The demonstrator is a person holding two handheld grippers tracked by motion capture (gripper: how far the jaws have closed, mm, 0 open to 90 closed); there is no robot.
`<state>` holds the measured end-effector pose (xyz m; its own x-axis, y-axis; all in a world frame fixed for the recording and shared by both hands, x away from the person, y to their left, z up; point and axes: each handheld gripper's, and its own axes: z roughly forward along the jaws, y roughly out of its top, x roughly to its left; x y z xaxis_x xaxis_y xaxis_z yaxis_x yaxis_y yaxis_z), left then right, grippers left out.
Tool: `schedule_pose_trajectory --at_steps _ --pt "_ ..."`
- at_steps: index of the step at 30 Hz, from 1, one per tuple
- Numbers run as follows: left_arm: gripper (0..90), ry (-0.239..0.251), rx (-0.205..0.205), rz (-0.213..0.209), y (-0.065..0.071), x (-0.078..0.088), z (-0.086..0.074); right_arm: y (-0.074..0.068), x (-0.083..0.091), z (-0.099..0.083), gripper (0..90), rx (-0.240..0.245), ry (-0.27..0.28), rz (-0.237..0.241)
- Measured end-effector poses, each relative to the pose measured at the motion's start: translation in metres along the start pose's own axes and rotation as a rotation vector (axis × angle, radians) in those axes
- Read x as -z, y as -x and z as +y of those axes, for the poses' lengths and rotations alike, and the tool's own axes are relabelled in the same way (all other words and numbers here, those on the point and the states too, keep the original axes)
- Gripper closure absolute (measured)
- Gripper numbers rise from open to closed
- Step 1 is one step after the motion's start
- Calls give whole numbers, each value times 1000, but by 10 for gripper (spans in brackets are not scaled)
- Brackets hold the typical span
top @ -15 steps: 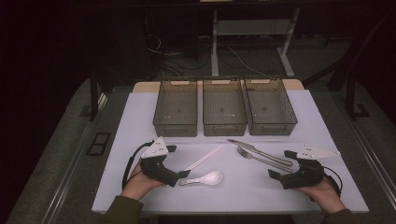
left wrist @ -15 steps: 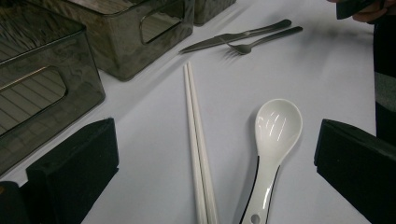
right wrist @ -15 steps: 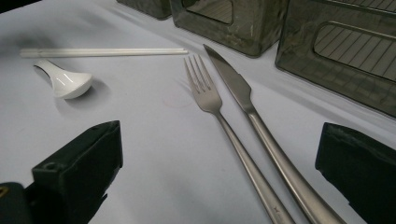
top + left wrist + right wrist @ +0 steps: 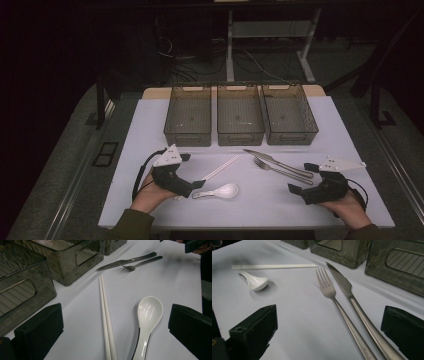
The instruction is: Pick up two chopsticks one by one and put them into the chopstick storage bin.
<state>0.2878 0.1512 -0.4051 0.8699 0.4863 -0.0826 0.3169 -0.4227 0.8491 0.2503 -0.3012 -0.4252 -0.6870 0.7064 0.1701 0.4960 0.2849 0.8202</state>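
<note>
While both hands rest low on the near part of the white table cover (image 4: 150, 125), neither tool grips anything. The left gripper (image 4: 192, 187) lies with its black jaws spread wide and nothing clasped; in the left gripper view they stand either side of a glossy white ceramic soup spoon (image 4: 148, 315) and a pair of slim white chopsticks (image 4: 106, 320). That spoon has a deep oval bowl that catches light in small streaks, and a short curved handle with a dark edge line running toward the camera. It lies flat on the cover, bowl up, just right of the chopsticks and apart from them. Those two sticks lie side by side, touching along their length, straight and plain, pointing away toward the trays.

Across the table, the right gripper (image 4: 300, 185) is likewise released, its jaws far apart with bare cover between the pads. In the right gripper view a brushed steel fork (image 4: 337, 302) with four tines and a steel table knife (image 4: 352, 297) with a long pointed blade lie close beside each other, their handles running toward the right-hand jaw. Whether the two handles touch cannot be told.

Beyond the cutlery, three smoky translucent plastic trays (image 4: 240, 120) with cut-out handles stand in a row, close together, ribbed floors showing through their walls.
</note>
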Motion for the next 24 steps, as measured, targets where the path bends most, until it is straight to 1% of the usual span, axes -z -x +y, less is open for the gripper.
schedule_pose_trajectory --at_steps 5,7,9,14,17,24 --pt "0 2 -2 -11 0 -3 3 0 0 0 8 5 -1 -1" --pt "0 -6 -8 -13 -1 -4 5 0 0 0 8 -3 5 -4" --pt "0 -6 -13 -14 -1 -5 7 0 1 0 8 0 8 -2" --pt "0 5 -20 -11 -2 -7 13 0 -1 -1 8 3 5 -1" --pt "0 8 -14 -21 -2 -8 15 0 -1 -1 8 1 9 1" --pt "0 13 -10 -13 -6 -11 19 -1 -1 -1 7 1 10 3"
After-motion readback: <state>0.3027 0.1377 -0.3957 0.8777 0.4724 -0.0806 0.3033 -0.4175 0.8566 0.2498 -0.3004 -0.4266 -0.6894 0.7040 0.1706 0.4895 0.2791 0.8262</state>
